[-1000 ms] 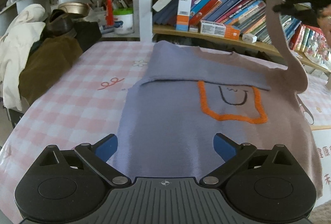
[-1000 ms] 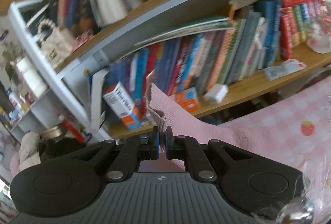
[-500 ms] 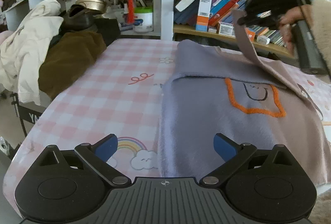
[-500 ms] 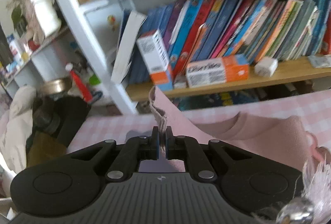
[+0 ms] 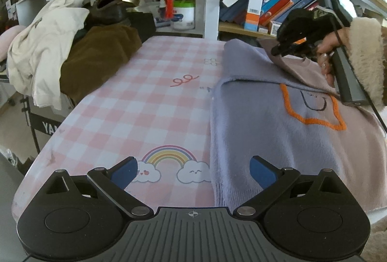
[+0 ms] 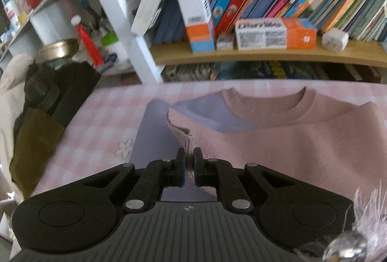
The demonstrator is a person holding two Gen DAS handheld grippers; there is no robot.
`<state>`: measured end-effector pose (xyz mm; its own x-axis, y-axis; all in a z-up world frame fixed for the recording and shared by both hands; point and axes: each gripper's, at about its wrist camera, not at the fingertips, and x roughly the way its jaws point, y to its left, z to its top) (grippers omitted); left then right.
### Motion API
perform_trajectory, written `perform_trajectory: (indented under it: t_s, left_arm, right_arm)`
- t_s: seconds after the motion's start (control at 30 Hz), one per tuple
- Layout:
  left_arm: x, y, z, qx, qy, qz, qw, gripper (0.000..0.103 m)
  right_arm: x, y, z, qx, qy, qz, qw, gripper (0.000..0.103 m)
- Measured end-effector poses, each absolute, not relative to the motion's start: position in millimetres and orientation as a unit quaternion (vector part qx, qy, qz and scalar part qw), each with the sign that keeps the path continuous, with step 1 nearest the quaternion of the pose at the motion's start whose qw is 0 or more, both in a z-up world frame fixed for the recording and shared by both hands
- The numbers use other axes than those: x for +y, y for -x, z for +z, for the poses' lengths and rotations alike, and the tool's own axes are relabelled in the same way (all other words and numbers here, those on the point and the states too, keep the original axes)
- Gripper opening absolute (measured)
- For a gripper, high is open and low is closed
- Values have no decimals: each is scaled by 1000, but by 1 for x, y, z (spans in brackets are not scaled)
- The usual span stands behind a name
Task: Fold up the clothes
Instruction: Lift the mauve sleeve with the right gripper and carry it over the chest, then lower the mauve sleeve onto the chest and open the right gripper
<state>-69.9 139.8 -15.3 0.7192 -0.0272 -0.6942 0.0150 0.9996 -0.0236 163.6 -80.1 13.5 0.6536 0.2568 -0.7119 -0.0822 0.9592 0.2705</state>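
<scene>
A lilac-pink sweater [image 5: 266, 121] with an orange stitched outline lies flat on the pink checked table [image 5: 145, 92]; its collar [image 6: 266, 112] faces the bookshelf. My right gripper [image 5: 274, 52] is low over the sweater's upper part, pinching the cuff end of the sleeve [image 6: 179, 126]. In the right wrist view the right gripper [image 6: 189, 160] has its jaws just starting to part, with the fabric still pressed between the pads. My left gripper [image 5: 193, 170] stands wide open at the table's near edge, with the sweater's left hem edge below its right finger [image 5: 262, 171].
A heap of cream and brown clothes [image 5: 72, 56] sits at the table's far left corner. A bookshelf [image 5: 266, 8] with books and boxes runs behind the table. A hand in a fluffy cuff [image 5: 362, 56] holds the right gripper.
The right gripper came down and leftward with the sleeve, from high above the sweater to just over its chest. The left gripper slid left along the near edge, staying open.
</scene>
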Motion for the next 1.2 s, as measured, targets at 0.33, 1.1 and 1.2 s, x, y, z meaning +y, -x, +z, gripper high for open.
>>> perform_trajectory:
  t_s: [0.33, 1.1, 1.2]
  left_arm:
    - [142, 69, -13, 366, 10, -16, 931, 101]
    - [98, 49, -8, 353, 16, -51, 934, 101]
    - [82, 53, -6, 352, 8, -66, 933, 101]
  right_arm:
    - [-75, -152, 14, 426, -131, 154, 882, 53]
    - [-209, 36, 51, 387, -92, 55, 916, 67]
    - [-214, 58, 46, 393, -108, 37, 912, 67]
